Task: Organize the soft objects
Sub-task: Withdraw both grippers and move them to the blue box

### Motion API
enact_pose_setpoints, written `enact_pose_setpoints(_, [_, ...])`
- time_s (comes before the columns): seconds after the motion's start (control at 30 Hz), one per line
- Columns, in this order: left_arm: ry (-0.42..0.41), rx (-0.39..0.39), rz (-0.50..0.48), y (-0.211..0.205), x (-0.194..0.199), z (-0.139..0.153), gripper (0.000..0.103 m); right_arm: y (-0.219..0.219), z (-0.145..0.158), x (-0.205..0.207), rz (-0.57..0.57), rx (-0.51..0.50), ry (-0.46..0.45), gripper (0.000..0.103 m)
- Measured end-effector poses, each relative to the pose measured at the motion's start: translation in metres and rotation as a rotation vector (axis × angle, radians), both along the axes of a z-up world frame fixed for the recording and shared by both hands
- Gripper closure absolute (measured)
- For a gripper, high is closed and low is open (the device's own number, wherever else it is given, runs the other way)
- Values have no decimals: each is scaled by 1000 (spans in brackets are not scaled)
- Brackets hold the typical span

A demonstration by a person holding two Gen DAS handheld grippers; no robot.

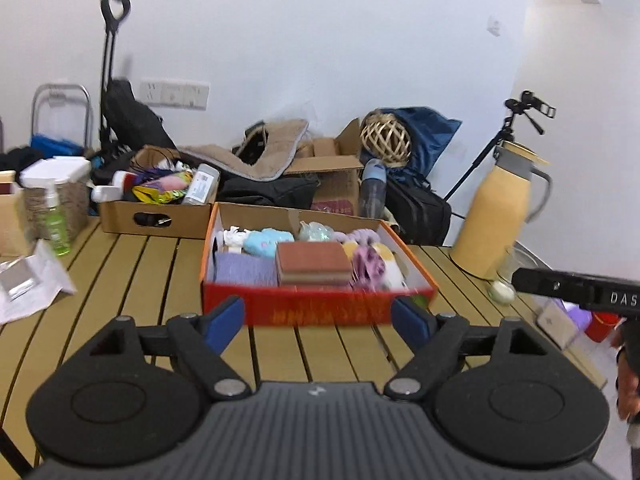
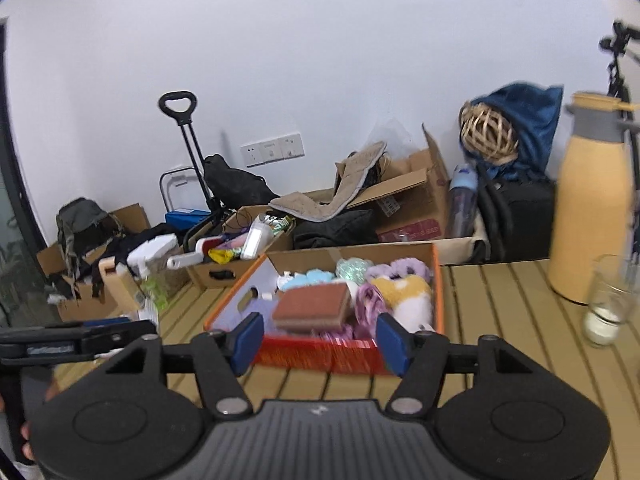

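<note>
Left claw (image 1: 318, 316) wide, right claw (image 2: 320, 340) parted, both empty; red box (image 1: 316, 308) front blurred.

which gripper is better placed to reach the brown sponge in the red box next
Probably either; a slight edge to the right hand-held gripper: the brown sponge sits just beyond its open, empty jaws. The left hand-held gripper is also open, with the red box wall ahead.

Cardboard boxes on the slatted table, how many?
2. The red box of soft items sits front and centre; the brown box of bottles stands behind it to the left. More boxes behind the table may be hidden.
</note>
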State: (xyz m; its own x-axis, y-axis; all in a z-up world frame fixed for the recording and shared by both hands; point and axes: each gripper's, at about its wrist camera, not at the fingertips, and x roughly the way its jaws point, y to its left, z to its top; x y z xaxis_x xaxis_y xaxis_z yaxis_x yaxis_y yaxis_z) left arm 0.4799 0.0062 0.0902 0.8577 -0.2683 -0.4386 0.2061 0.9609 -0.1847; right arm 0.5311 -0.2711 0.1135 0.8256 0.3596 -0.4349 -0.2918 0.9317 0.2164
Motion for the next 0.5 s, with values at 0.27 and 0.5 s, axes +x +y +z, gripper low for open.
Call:
enact_pose_setpoints(0.27, [-125, 0, 37, -12, -152, -38, 3, -21, -41, -150, 2, -36, -141, 22])
enact_pose_setpoints(0.5, [-103, 23, -9, -28, -205, -54, 2, -26, -84, -233, -36, 5, -112, 20])
